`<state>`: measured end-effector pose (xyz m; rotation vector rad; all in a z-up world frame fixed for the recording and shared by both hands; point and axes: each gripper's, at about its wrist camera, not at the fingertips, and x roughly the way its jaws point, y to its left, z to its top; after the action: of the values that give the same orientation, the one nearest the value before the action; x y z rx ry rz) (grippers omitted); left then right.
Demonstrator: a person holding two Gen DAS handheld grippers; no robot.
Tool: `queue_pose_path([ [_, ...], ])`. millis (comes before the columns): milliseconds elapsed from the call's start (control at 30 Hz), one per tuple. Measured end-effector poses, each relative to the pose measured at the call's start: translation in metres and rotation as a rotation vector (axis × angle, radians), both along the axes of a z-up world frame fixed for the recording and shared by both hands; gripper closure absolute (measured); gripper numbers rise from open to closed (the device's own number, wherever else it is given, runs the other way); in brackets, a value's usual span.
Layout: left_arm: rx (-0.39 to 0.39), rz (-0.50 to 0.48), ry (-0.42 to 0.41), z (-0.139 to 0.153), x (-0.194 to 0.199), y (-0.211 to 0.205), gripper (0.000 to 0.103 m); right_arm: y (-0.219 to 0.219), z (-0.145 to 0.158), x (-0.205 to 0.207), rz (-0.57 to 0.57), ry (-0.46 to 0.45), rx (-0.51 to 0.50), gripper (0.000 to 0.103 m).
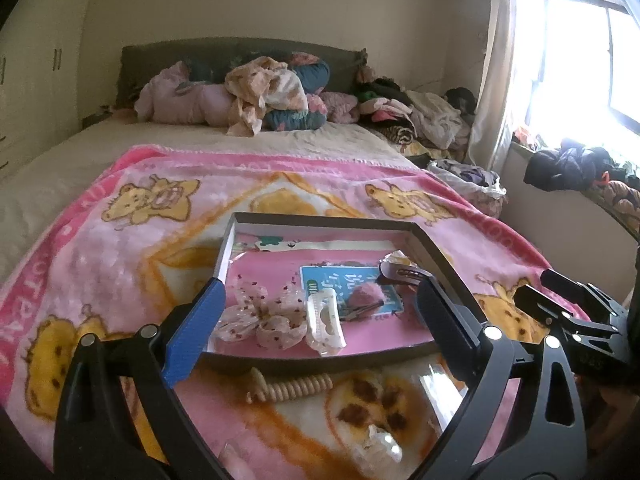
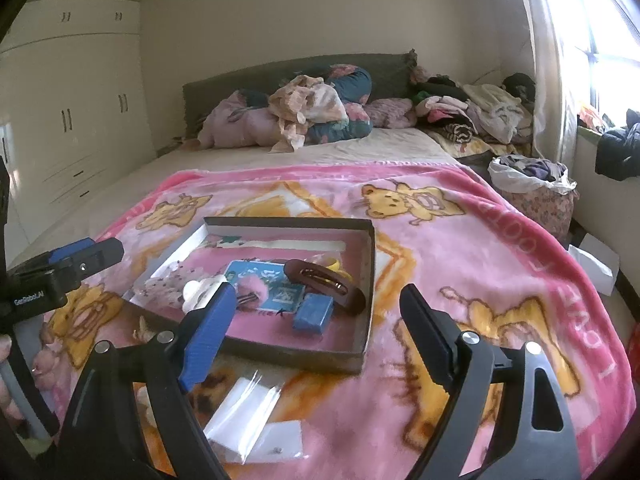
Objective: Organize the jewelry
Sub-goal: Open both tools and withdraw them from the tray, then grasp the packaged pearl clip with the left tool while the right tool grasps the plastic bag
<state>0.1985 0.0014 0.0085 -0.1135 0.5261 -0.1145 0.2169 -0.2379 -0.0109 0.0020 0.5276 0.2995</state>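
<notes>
A shallow cardboard tray lies on the pink bear blanket. In it are a floral scrunchie, a white claw clip, a pink fluffy clip, a brown hair clip and a small blue box. A beige spiral hair tie lies on the blanket in front of the tray. My left gripper is open and empty, just before the tray's near edge. My right gripper is open and empty, near the tray's front right corner.
Clear plastic bags lie on the blanket near the front. Pillows and clothes pile at the headboard. A lined basket stands right of the bed. Wardrobes are at left.
</notes>
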Motion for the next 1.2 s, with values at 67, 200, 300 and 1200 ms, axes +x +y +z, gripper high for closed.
queue_pose_path([
  [67, 0.004, 0.000, -0.005, 0.000, -0.005, 0.001, 0.015, 0.001, 0.000, -0.006, 0.002, 0.000, 0.001, 0.022],
  [200, 0.004, -0.003, -0.007, -0.002, -0.012, 0.003, 0.015, 0.004, 0.000, -0.015, 0.009, 0.000, -0.004, 0.022],
  [300, 0.007, -0.005, -0.011, -0.002, -0.018, 0.004, 0.015, 0.006, -0.002, -0.021, 0.015, 0.004, -0.005, 0.022],
  [1200, 0.065, -0.056, 0.039, -0.042, -0.061, 0.003, 0.015, 0.024, -0.040, -0.055, 0.100, 0.087, -0.025, 0.022],
])
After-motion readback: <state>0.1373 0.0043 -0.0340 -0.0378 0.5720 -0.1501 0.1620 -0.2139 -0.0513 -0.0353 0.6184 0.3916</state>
